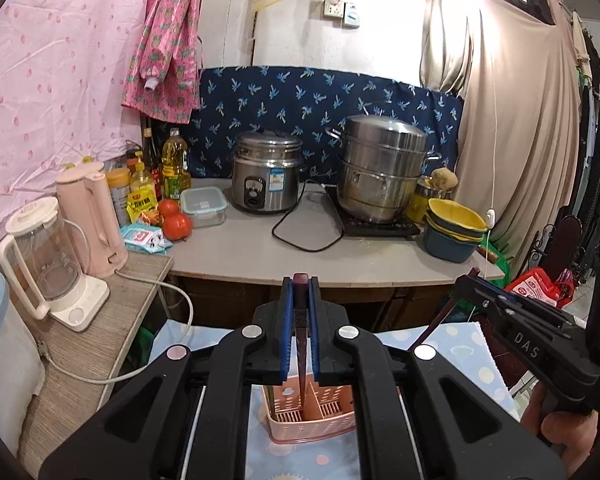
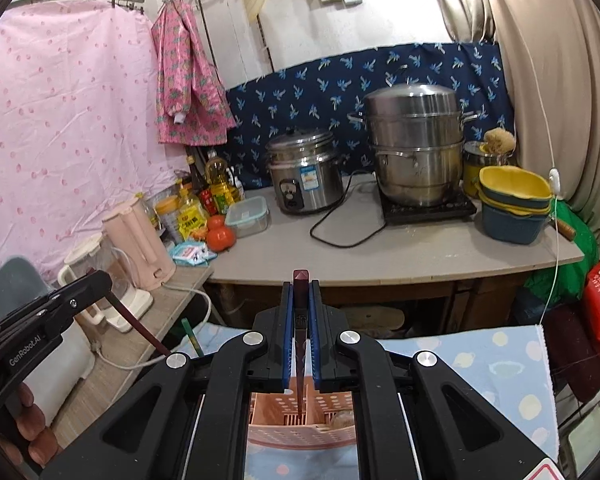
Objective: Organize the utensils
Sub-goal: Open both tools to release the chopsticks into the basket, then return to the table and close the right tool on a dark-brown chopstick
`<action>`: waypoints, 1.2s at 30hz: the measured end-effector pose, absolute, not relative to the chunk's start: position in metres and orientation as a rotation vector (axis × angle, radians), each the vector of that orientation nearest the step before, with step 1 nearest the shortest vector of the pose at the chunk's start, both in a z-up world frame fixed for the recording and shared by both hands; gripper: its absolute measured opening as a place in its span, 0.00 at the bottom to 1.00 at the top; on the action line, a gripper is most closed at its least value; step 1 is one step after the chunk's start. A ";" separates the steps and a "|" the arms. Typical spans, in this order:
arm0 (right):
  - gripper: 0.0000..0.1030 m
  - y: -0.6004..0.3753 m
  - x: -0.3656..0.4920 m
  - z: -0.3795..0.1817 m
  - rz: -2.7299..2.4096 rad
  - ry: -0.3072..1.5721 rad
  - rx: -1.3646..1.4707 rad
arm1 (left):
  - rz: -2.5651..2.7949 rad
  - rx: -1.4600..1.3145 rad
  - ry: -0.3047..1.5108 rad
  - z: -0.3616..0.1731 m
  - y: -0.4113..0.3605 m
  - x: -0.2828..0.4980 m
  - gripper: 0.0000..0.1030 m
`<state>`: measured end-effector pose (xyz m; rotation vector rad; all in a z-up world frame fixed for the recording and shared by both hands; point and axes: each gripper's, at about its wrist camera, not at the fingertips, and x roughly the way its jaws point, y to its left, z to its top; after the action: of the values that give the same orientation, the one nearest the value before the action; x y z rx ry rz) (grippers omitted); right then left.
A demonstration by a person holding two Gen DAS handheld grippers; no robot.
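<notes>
Chopsticks, one dark red stick in each of our grippers. Our left gripper (image 1: 300,292) is closed tight on its chopstick (image 1: 301,344). Our right gripper (image 2: 300,292) is closed tight on its own chopstick (image 2: 301,340). Both tips point down into the pink basket (image 1: 312,424) on the dotted blue cloth (image 1: 460,344).

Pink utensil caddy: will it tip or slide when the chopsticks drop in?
The pink utensil caddy looks like thin perforated plastic, so probably light. It sits on a cloth, so it may shift rather than grip. Each gripper, left and right, holds a dark chopstick point-down over it; release gently, near the divider.
</notes>
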<state>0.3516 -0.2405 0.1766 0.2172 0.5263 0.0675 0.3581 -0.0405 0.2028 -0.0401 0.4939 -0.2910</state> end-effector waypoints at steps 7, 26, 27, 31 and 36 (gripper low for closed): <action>0.16 -0.240 0.361 0.145 0.066 0.583 0.225 | -0.260 -0.060 0.556 0.173 -0.037 0.371 0.12; 0.37 -0.238 0.307 0.142 0.065 0.589 0.217 | -0.247 -0.073 0.583 0.164 -0.027 0.338 0.39; 0.37 -0.237 0.301 0.141 0.066 0.591 0.216 | -0.247 -0.070 0.584 0.164 -0.027 0.333 0.39; 0.36 -0.235 0.272 0.136 0.058 0.605 0.202 | -0.255 -0.060 0.592 0.159 -0.024 0.309 0.39; 0.36 -0.237 0.233 0.120 0.044 0.641 0.209 | -0.268 -0.057 0.635 0.139 -0.019 0.277 0.39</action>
<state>0.2329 -0.2368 0.1204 0.2086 0.6415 0.0444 0.2771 -0.0187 0.1388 -0.0566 0.6354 -0.2684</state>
